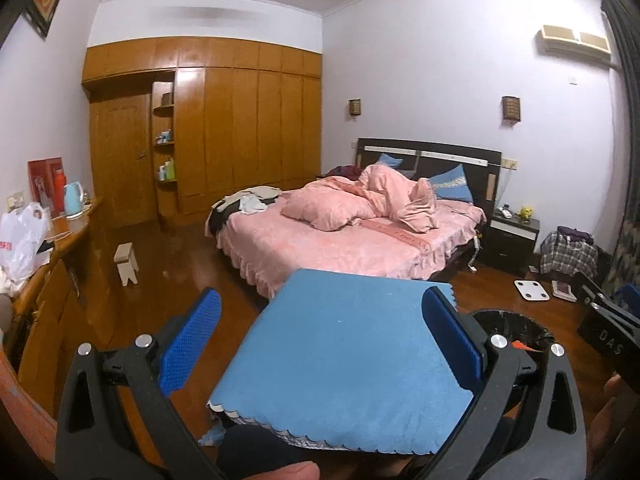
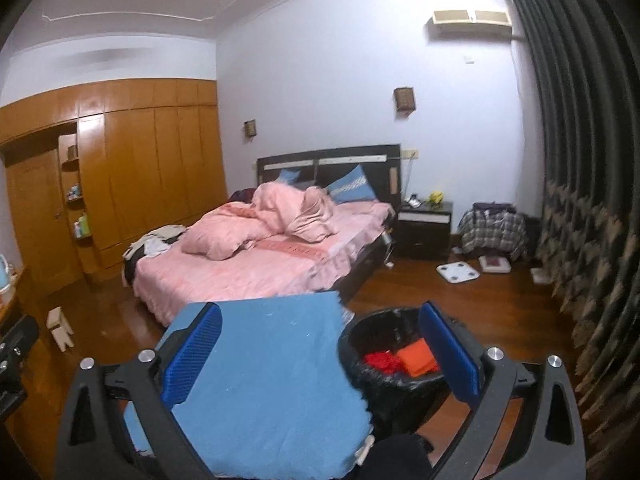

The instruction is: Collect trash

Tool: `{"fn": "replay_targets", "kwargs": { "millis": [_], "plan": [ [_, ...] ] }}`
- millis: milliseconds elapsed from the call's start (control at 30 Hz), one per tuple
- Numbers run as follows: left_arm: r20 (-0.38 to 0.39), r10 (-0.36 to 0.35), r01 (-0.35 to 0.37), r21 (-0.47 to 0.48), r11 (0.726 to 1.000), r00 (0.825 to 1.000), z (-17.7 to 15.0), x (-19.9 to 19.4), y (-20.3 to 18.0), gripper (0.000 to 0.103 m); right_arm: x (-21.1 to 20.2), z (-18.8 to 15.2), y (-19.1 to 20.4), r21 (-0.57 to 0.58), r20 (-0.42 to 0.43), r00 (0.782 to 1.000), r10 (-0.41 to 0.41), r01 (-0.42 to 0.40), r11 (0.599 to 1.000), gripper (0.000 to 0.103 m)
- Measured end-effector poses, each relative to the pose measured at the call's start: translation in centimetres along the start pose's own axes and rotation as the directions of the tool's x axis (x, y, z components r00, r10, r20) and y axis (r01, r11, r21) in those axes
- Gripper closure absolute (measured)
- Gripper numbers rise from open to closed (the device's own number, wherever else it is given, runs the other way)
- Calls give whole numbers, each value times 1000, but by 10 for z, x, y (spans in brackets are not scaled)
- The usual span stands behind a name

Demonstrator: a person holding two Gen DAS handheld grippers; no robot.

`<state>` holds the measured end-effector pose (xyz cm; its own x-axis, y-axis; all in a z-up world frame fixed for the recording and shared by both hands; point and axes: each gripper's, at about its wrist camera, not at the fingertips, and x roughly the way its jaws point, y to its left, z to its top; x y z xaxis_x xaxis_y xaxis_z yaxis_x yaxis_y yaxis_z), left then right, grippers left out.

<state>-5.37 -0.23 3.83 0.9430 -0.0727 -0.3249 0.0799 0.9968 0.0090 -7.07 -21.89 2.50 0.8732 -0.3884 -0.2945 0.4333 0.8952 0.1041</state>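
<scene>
A round bin lined with a black bag (image 2: 360, 324) stands on the wood floor beside a low surface covered with a blue cloth (image 2: 260, 360). Inside the bin lie a red crumpled piece (image 2: 380, 361) and an orange piece (image 2: 418, 362). My right gripper (image 2: 320, 354) is open and holds nothing; it hangs over the cloth's right edge and the bin. My left gripper (image 1: 320, 344) is open too, above the blue cloth (image 1: 344, 360), with the bin's rim (image 1: 516, 322) just behind its right finger. No loose item shows on the cloth.
A pink bed (image 1: 340, 236) fills the middle of the room. A small wooden stool (image 1: 127, 263) stands on the floor to the left, and a dresser (image 1: 60, 248) holds a kettle and a plastic bag. A white scale (image 2: 457, 272), a plaid bag (image 2: 492, 230) and a dark curtain (image 2: 592, 200) are on the right.
</scene>
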Motion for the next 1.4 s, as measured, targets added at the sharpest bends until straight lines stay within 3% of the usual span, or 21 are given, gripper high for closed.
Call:
{"fn": "replay_targets", "kwargs": {
  "millis": [333,733,1400],
  "plan": [
    [-20,-18,18,-7,1000,1000,-1,21,-11,5,14,1,-5,-17,-9,999,-49,49,999,6],
    [-44,20,-21,-22,1000,999,-5,44,-2,5,32,-5,-3,-33,-43,997,-66,64,997,6],
    [-82,46,-47,-9,999,996,-13,67,4,5,49,1,-4,-36,-22,995,-97,96,995,6]
  ]
}}
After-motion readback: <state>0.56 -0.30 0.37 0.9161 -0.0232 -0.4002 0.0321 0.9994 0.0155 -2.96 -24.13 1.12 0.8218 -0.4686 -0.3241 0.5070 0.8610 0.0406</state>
